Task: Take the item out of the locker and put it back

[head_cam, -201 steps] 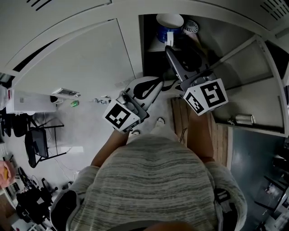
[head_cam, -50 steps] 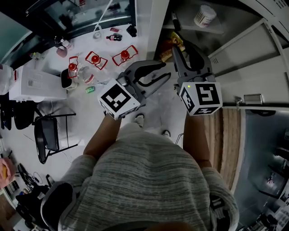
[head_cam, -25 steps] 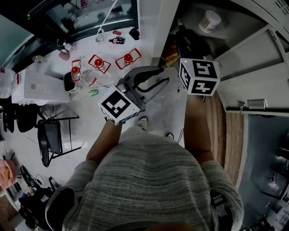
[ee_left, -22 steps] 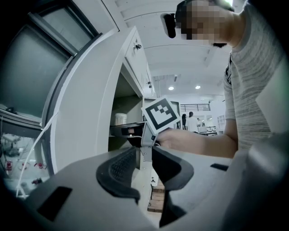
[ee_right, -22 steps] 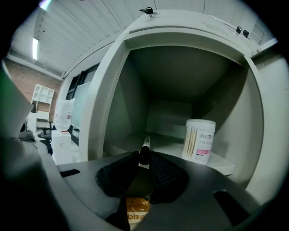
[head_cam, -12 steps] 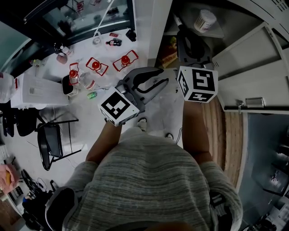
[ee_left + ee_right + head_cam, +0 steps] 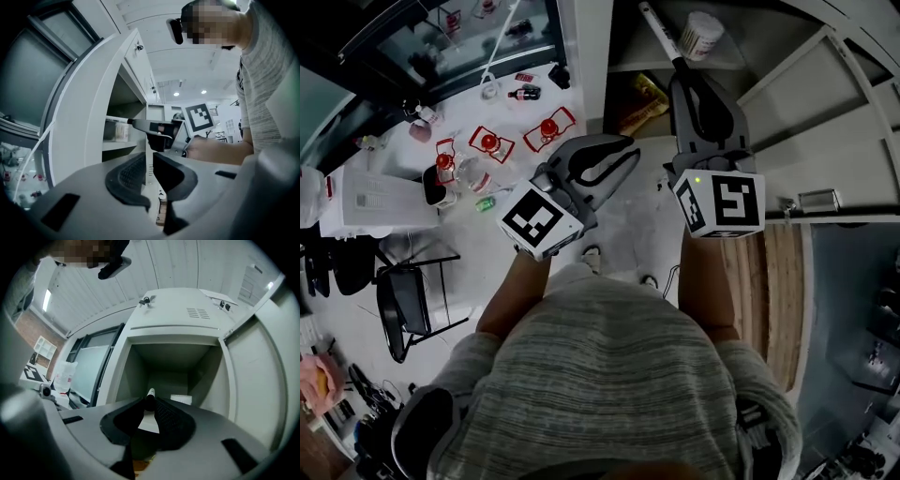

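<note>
Clear through the open locker [image 7: 173,357] at left and centre, hemmed at right by the swung-out door [image 7: 253,380], blocked at the back by, seemingly, a white tub [image 7: 701,36].

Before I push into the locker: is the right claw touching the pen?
Touching. The right gripper view shows the right claw pinching the pen between both jaws.

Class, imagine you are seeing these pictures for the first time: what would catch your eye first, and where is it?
First comes the right gripper, its jaws just closed tighter on a slim dark stick with a pale tip, aimed into the open locker. Next is a white tub on a locker shelf, to the right of the stick's tip in the head view.
</note>
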`<state>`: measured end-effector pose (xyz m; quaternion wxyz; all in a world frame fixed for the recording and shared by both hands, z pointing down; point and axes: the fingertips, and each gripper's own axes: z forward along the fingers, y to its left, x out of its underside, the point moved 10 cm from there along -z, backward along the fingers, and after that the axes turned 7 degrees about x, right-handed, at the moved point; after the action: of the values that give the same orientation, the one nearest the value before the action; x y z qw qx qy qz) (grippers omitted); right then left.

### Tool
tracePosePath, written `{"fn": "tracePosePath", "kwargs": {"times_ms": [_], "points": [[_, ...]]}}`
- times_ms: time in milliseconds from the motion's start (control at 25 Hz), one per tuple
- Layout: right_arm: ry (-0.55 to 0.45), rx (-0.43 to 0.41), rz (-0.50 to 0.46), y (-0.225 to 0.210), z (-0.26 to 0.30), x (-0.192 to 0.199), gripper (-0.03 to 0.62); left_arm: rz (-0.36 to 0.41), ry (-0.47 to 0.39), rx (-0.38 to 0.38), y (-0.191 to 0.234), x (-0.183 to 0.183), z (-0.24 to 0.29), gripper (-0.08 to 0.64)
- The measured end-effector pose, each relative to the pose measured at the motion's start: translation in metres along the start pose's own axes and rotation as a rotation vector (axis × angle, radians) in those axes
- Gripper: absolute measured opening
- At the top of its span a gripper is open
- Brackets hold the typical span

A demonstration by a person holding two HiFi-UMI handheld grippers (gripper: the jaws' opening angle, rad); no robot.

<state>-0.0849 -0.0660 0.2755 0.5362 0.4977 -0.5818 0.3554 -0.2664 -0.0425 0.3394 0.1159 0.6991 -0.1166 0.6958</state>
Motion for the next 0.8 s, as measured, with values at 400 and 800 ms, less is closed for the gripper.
{"fn": "tracePosePath", "kwargs": {"times_ms": [400, 800], "points": [[-0.035, 0.002, 0.01, -0.005, -0.021, -0.014, 0.081, -0.005, -0.016, 0.015, 0.005, -0.012, 0.015, 0.008], [-0.044, -0.011, -0.004, -0.006, -0.032, -0.022, 0.081, 0.009, -0.027, 0.031, -0.005, -0.015, 0.022, 0.008]]}}
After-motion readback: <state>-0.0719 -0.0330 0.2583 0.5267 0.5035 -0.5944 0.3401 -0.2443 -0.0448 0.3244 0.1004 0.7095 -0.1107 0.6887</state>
